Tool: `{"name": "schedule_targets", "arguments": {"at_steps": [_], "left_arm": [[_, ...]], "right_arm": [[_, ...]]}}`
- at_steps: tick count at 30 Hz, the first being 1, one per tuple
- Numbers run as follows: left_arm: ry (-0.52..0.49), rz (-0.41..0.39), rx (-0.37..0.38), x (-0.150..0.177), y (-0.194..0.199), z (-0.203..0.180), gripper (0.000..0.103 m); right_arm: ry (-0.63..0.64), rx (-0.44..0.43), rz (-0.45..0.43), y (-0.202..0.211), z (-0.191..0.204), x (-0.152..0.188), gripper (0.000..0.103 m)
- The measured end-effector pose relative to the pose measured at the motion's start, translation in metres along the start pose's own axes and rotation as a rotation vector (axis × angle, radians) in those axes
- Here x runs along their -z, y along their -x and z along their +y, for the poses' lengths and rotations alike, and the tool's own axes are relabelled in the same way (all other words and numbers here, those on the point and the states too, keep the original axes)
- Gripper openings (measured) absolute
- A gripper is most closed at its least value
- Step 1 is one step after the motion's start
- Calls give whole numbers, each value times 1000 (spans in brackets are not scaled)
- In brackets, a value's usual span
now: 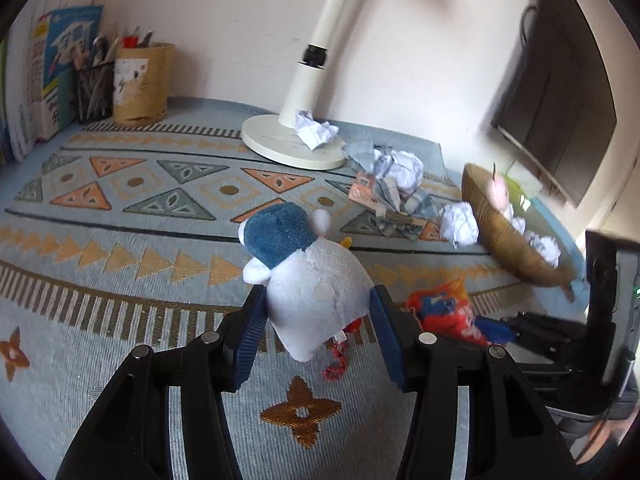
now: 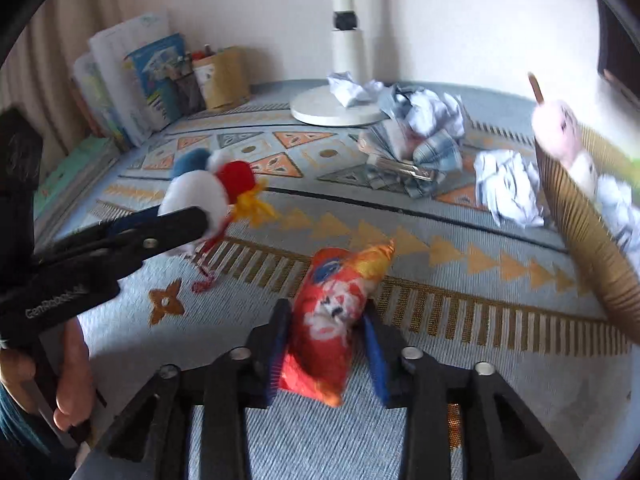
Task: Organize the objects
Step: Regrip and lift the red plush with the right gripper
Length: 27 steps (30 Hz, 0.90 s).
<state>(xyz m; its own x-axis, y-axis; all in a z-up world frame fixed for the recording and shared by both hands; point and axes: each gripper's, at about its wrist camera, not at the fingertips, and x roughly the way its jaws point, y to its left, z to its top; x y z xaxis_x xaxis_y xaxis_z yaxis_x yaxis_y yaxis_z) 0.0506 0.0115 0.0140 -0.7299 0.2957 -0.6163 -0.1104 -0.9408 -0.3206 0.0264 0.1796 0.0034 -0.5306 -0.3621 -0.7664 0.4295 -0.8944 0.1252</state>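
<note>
My left gripper (image 1: 318,312) is shut on a white and blue plush toy (image 1: 312,280) with a red tuft and yellow fringe, held above the patterned cloth (image 1: 120,248). It also shows in the right wrist view (image 2: 200,196), at the left. My right gripper (image 2: 326,332) is shut on an orange-red snack bag (image 2: 332,312), held just above the cloth; the bag also shows in the left wrist view (image 1: 444,312). A woven basket (image 1: 504,236) at the right holds crumpled paper and a pink plush (image 2: 560,136).
A white lamp base (image 1: 288,144) stands at the back. Crumpled paper balls (image 1: 460,224), a checked cloth (image 1: 396,200) and a small box lie beside it. Pen holders (image 1: 140,84) and books (image 1: 52,76) stand at the back left. A dark monitor (image 1: 560,92) hangs right.
</note>
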Motion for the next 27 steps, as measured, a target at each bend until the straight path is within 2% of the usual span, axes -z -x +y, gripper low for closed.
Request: {"name": "schedule_targets", "arguments": {"at_steps": [2,3,6,13,19,21,24,26,27], "left_arm": [[42,-15,7,-1,2,8,49],[49,-18,9,-2,2,9,49],[31,-12,8,-2,2,6,50],[26,-8,11,-2,0,6,50],[23,2,6,-1,-2,5,50],[22,26,-10,-2,-6,4,56],[11,78,-50,-2,-17,-1,72],[-13,116,-111,-2,-25,-5,72],[-21,127,-136,-2,-28,-7,72]], "right_arm": [[-16,12,-9,1,-3,1,57],[-22,18,-19,3,-4,1,68],[-17,18,-44,8,-4,3,75],[40,115,1,-3,10,2,75],[23,128,1,-3,7,2,75],[11,127,7,-3,5,2,75],[6,128,2,-2,5,2,75],[11,131,-2,-1,6,2,74],[16,134,-2,-1,7,2,68]]}}
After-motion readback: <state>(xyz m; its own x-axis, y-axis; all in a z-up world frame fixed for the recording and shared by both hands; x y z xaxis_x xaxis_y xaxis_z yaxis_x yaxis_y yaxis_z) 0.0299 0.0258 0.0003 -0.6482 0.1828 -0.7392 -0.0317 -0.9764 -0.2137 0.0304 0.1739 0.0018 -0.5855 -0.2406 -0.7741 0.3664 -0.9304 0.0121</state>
